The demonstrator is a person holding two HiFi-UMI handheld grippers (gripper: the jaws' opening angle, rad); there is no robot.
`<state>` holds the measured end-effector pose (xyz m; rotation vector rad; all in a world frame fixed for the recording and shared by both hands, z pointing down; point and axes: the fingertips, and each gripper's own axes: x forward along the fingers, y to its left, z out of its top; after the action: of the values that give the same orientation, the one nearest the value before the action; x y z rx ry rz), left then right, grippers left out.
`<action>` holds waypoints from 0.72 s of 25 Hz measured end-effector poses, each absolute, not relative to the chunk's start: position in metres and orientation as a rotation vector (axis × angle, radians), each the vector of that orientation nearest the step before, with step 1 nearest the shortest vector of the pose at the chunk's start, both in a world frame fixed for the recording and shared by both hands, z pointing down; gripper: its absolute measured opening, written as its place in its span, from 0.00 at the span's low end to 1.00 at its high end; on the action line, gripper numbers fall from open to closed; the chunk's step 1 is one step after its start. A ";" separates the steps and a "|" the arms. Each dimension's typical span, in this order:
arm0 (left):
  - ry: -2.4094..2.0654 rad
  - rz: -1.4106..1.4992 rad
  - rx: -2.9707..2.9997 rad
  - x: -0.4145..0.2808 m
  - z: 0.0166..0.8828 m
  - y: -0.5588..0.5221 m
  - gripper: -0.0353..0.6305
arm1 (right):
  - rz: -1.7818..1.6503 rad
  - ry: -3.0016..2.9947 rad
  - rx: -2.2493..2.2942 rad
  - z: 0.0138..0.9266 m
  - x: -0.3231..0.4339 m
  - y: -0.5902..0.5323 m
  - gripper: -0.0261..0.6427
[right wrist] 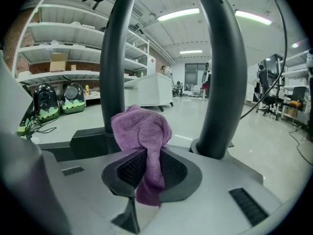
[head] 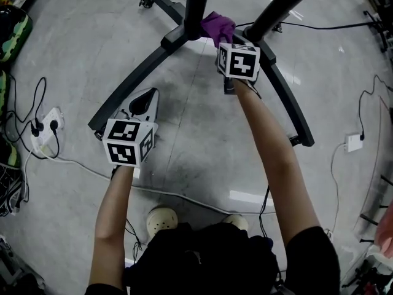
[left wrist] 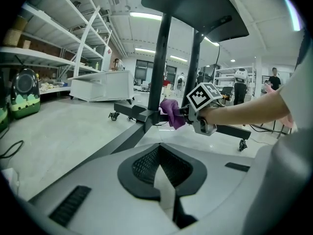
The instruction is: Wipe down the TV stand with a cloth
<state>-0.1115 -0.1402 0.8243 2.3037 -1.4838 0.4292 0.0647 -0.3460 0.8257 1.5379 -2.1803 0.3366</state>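
Two grippers are shown in the head view. Left gripper (head: 144, 100), lower left of centre, is held w/ jaws brought together and nothing between them, near the curved leg (head: 132, 85) of the TV stand (head: 175, 39). Right gripper (head: 222, 37), at top centre, is clamped on a purple cloth (head: 218, 25). The cloth is bunched up and pressed vs. the stand's base by the foot of the left post (head: 196, 5). A short tail of cloth is seen hanging below the jaws in the right gripper view.
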 end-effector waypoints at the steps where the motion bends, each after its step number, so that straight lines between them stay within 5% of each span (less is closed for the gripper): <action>1: -1.478 0.430 2.307 -0.109 0.825 -0.141 0.06 | 0.342 -2.168 1.553 0.826 0.072 -0.346 0.17; 18: -1.398 0.404 2.379 -0.059 0.816 -0.146 0.06 | 0.357 -2.111 1.611 0.820 0.132 -0.322 0.17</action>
<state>-0.0590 -0.1461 0.8160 2.3787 -1.3979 0.4036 0.1316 -0.3216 0.8205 1.6109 -2.1108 0.3574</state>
